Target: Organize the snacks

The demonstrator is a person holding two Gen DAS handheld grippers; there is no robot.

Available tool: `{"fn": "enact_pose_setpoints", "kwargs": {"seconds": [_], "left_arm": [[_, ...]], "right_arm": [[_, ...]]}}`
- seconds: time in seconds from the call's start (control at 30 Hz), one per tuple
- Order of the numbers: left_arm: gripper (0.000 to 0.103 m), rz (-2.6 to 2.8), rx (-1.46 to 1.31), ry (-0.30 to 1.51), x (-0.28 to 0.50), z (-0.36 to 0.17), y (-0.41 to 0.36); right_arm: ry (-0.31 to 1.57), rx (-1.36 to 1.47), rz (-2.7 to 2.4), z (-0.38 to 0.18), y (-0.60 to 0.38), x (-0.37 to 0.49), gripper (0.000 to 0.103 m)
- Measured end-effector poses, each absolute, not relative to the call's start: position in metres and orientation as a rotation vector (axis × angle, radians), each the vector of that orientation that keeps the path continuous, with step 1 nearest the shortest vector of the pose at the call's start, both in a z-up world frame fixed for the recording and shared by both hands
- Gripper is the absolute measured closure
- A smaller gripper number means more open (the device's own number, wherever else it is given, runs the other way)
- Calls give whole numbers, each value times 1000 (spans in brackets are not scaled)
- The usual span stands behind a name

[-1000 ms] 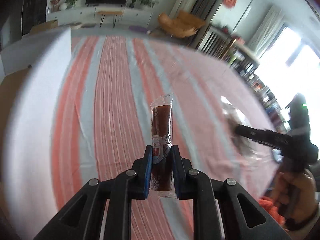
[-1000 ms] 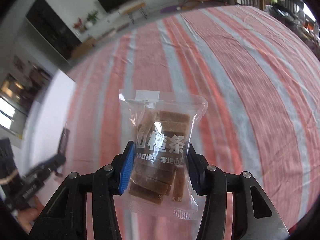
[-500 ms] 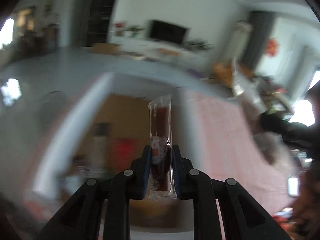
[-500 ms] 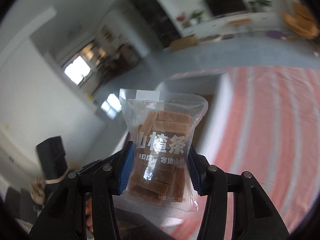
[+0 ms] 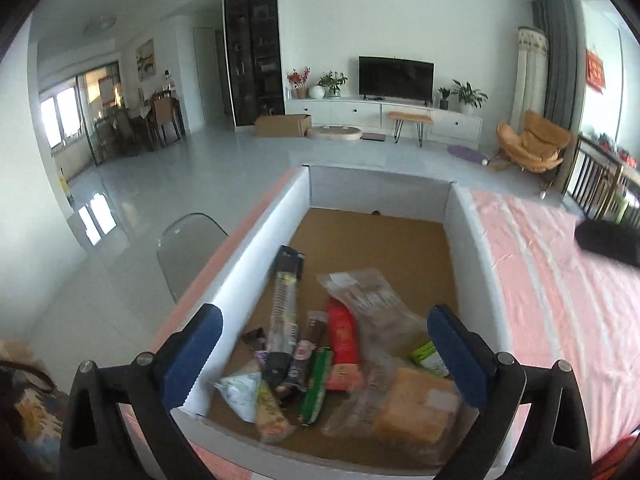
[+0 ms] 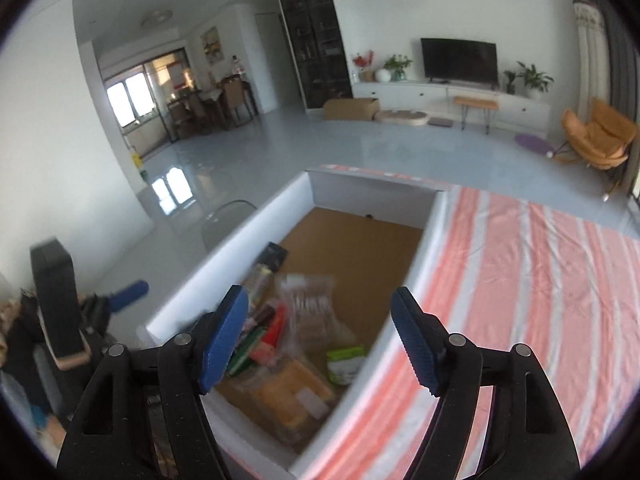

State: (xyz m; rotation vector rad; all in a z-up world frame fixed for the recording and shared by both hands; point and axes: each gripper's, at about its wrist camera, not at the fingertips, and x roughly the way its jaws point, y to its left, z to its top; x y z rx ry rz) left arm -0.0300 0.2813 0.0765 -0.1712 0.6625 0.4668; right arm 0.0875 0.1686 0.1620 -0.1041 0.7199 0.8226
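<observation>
A white-walled box with a brown cardboard floor holds several snack packets. My left gripper hovers over its near end, jaws opening wide with nothing pressed between the blue pads. Below it a dark brown snack stick lies among the packets. My right gripper hangs over the box's right wall, jaws opening and holding nothing. A clear bag of brown strips lies in the box under it, blurred in the right wrist view. The left gripper's blue pad shows at the far left there.
A pink-and-white striped cloth covers the table to the right of the box. A clear plastic chair stands left of the box. Red, green, yellow and white packets crowd the box's near end; its far half shows bare cardboard.
Both grippers swung left from above the striped cloth to above the box. The left let go of the brown stick, the right let go of the clear bag; both snacks now lie in the box.
</observation>
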Motion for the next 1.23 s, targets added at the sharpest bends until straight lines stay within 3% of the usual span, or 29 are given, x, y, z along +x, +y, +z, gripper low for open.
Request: {"fn": "enact_pose_setpoints", "kwargs": {"seconds": [1.23], "left_arm": [[0,594,-192,757,-53,64,298]], "right_arm": [[820,-210,780,129,186,67,26]]}}
